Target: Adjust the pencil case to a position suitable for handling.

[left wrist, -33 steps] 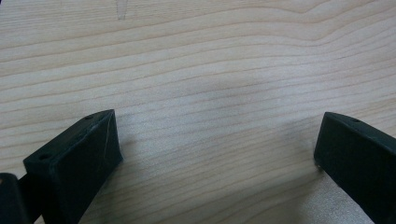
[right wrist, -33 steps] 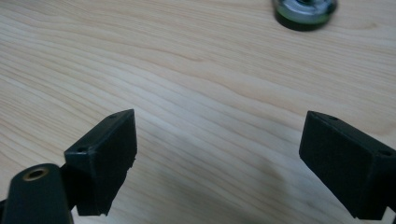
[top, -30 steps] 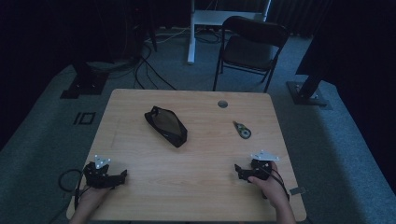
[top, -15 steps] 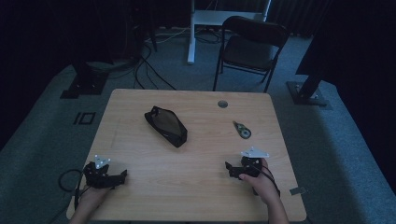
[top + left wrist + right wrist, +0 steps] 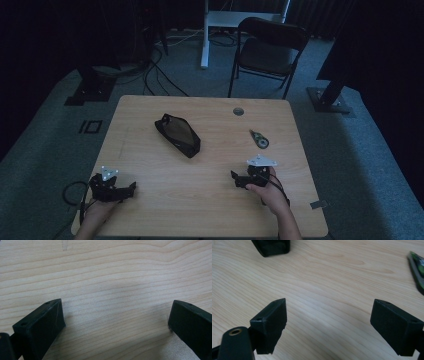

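No legible writing, black pouch [image 5: 177,135] mid-bench, green-black item [image 5: 259,138] nr right edge, left gripper [image 5: 113,186] & right gripper [image 5: 248,178] by front edge, both jaws spread, empty.

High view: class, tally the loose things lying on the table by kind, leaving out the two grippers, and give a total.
Black pouch: 1
Small green and black gadget: 1
Total: 2

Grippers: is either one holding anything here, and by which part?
Nothing is held. The left gripper and the right gripper are both open over bare table; the black pouch lies untouched.
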Motion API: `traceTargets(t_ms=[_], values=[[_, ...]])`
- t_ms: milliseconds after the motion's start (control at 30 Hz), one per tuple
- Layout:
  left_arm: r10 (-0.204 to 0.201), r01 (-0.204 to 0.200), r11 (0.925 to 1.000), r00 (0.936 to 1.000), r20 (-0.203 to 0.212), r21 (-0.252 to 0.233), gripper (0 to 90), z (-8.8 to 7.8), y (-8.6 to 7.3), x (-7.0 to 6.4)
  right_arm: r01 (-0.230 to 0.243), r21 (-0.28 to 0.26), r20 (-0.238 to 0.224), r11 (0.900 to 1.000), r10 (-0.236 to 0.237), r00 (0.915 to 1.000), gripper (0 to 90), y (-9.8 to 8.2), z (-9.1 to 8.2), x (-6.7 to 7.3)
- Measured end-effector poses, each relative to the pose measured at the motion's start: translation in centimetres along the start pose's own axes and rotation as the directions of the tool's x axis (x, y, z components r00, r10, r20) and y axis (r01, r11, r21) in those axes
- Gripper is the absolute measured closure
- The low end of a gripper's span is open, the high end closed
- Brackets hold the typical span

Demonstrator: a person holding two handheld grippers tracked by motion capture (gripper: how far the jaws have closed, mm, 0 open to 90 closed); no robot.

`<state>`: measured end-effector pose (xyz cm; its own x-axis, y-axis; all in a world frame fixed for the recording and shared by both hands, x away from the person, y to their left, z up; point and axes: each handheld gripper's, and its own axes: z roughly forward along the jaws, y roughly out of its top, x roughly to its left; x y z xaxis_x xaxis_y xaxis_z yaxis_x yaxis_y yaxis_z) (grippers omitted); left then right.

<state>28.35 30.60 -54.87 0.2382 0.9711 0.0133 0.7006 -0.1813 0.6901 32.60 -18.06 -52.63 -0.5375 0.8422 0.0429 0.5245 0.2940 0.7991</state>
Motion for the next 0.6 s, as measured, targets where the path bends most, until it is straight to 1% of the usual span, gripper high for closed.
traceTargets(t_ms=[400, 467, 500, 600], values=[[-0.001, 0.001, 1.0, 1.0, 0.0, 0.0, 0.5, 0.0, 0.0, 0.0, 0.041, -0.018, -0.043, 0.999, -0.041, 0.9982, 13.7, 1.6, 2.0, 2.1], [0.0, 0.0, 1.0, 1.0, 0.0, 0.0, 0.5, 0.0, 0.0, 0.0, 0.037, -0.028, -0.057, 0.999, -0.039, 0.9976, 13.7, 1.8, 2.3, 2.5], [-0.001, 0.001, 1.0, 1.0, 0.0, 0.0, 0.5, 0.0, 0.0, 0.0, 0.045, -0.029, -0.059, 0.999, -0.047, 0.9971, 13.7, 2.0, 2.5, 2.7], [-0.001, 0.001, 1.0, 1.0, 0.0, 0.0, 0.5, 0.0, 0.0, 0.0, 0.05, -0.031, -0.077, 0.998, -0.052, 0.9957, 13.7, 2.3, 3.0, 3.3]])
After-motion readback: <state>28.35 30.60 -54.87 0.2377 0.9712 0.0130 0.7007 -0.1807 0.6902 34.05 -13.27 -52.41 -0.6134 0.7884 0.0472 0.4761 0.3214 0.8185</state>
